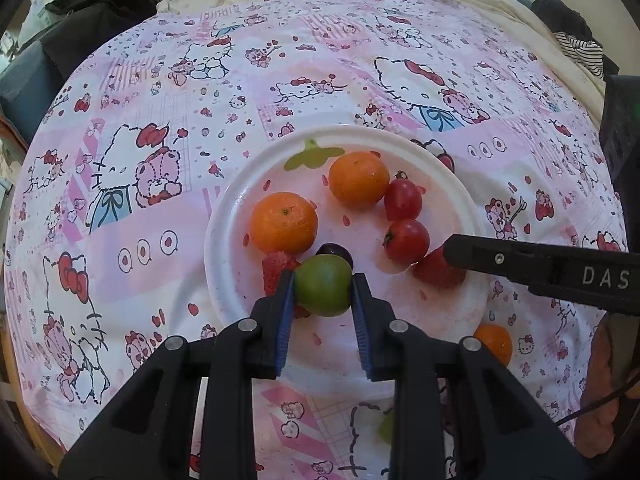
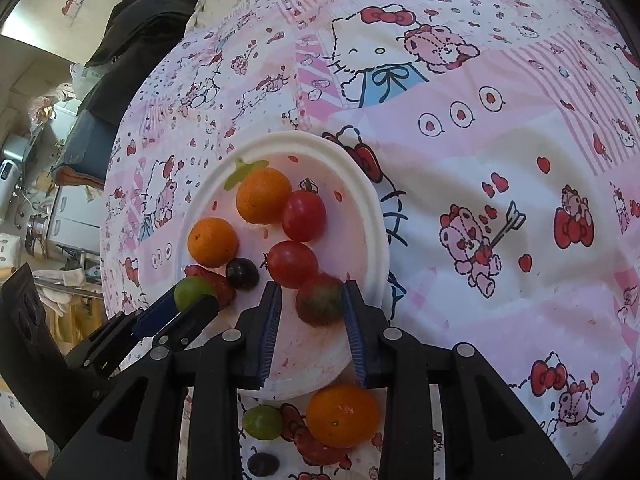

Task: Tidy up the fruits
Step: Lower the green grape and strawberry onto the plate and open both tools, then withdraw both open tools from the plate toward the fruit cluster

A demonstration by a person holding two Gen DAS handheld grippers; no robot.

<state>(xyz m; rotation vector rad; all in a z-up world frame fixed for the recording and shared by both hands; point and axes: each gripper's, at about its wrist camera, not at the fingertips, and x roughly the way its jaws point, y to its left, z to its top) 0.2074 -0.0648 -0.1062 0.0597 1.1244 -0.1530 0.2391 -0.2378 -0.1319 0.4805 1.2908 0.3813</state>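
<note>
A white plate (image 1: pixel 436 312) holds two oranges (image 1: pixel 284 222), two cherry tomatoes (image 1: pixel 406 240), a dark grape (image 1: pixel 334 250) and strawberries. My left gripper (image 1: pixel 323 280) is shut on a green grape (image 1: pixel 323 294) low over the plate's near side, beside a strawberry (image 1: pixel 274 272). My right gripper (image 2: pixel 311 285) stands open around another strawberry (image 2: pixel 320 300) that lies on the plate. Its right pad touches the berry, and a gap shows at the left pad. The left gripper (image 2: pixel 194 298) with its green grape (image 2: pixel 188 290) also shows in the right wrist view.
Off the plate, on the pink cartoon-print cloth (image 2: pixel 480 160), lie an orange (image 2: pixel 343 414), a green grape (image 2: pixel 262 422), a dark grape (image 2: pixel 262 464) and a strawberry (image 2: pixel 320 450). Dark bags (image 1: pixel 100 12) sit at the far left, and striped fabric (image 1: pixel 584 50) at the far right.
</note>
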